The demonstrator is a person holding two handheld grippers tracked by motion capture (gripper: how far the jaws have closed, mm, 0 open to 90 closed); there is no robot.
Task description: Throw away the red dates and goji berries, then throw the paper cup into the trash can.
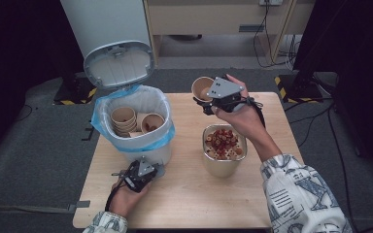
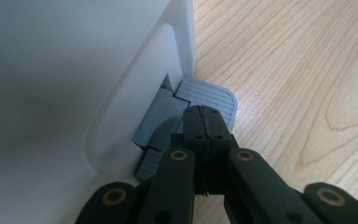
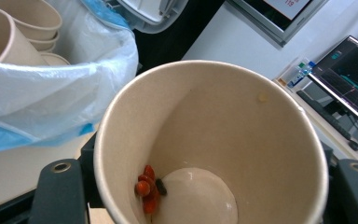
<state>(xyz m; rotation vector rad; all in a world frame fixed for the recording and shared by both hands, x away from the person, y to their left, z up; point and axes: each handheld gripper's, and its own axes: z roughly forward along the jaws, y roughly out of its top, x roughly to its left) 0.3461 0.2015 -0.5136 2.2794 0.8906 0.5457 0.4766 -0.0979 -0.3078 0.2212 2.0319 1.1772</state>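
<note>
The right tool (image 1: 205, 103) is clamped on a paper cup (image 1: 202, 88), held above the table (image 1: 184, 194) at upper centre of the high view; a few red bits (image 3: 147, 189) cling inside. The left tool (image 1: 151, 171), jaws together, presses the grey pedal (image 2: 209, 95) of the white bin (image 1: 143, 99) at lower left.

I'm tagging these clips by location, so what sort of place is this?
Probably a lab or office test space, not a home kitchen: a small wooden table stands on grey carpet with loose cables, hazard-striped stand bases sit behind it, and monitors glow on a desk nearby.
</note>
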